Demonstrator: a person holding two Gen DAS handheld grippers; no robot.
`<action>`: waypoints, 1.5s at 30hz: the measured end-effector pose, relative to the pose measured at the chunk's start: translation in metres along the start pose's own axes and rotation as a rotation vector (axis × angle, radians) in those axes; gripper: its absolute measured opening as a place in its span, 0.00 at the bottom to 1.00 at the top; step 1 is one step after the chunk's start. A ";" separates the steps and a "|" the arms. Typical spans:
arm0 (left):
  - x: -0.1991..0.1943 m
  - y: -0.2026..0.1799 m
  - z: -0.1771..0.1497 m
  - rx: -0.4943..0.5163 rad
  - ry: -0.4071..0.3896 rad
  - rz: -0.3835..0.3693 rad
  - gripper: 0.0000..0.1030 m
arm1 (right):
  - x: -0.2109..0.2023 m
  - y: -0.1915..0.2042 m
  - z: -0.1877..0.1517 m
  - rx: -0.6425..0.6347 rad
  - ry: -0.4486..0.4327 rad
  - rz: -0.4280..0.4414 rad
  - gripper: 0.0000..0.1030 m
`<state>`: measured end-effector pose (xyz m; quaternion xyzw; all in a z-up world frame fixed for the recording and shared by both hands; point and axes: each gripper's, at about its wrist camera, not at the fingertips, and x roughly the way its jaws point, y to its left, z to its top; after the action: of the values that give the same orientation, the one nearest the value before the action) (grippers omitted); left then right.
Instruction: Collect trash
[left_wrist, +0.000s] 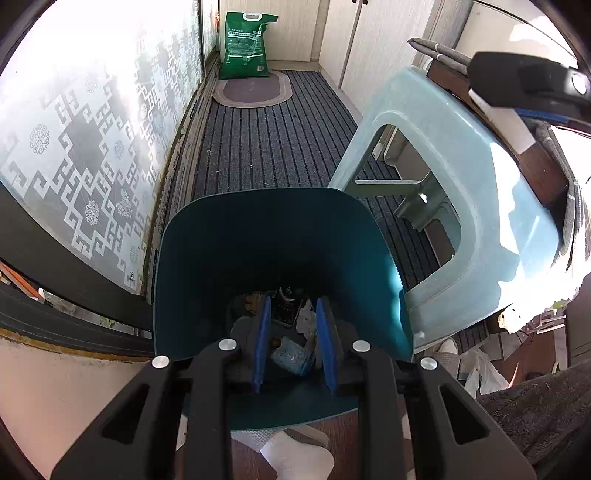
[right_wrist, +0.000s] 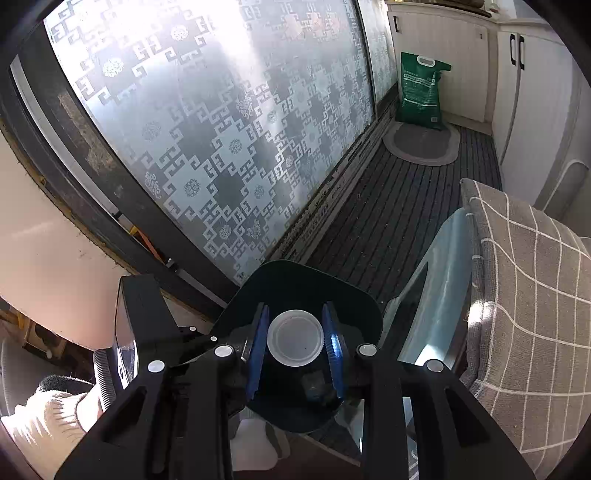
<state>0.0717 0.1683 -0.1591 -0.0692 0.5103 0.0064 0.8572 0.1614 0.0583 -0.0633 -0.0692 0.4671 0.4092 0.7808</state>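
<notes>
A teal trash bin (left_wrist: 258, 240) stands on the floor below my left gripper (left_wrist: 293, 315), which is open and empty over its mouth. Inside the bin lie a crumpled blue-white wrapper (left_wrist: 290, 356), white paper (left_wrist: 306, 319) and a dark packet (left_wrist: 286, 308). In the right wrist view the same bin (right_wrist: 354, 295) looks dark. My right gripper (right_wrist: 295, 325) is shut on a white plastic lid (right_wrist: 295, 338) and holds it above the bin's opening. The right gripper also shows at the top right of the left wrist view (left_wrist: 524, 79).
A pale blue plastic stool (left_wrist: 461, 177) stands right of the bin. A frosted patterned glass door (left_wrist: 74, 147) runs along the left. A green sack (left_wrist: 245, 46) and an oval mat (left_wrist: 253, 90) lie at the far end. A checked grey cushion (right_wrist: 528, 295) is at right.
</notes>
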 end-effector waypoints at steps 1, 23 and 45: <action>-0.002 0.001 0.000 -0.002 -0.004 0.000 0.26 | 0.004 0.001 -0.001 -0.004 0.008 -0.004 0.29; -0.103 0.034 0.019 -0.085 -0.216 0.027 0.20 | 0.090 0.015 -0.044 -0.103 0.228 -0.086 0.29; -0.171 0.020 0.003 -0.080 -0.349 0.021 0.28 | 0.016 0.045 -0.050 -0.208 0.020 -0.125 0.32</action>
<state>-0.0092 0.1986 -0.0099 -0.0955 0.3541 0.0475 0.9291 0.1000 0.0722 -0.0908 -0.1830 0.4247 0.4055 0.7885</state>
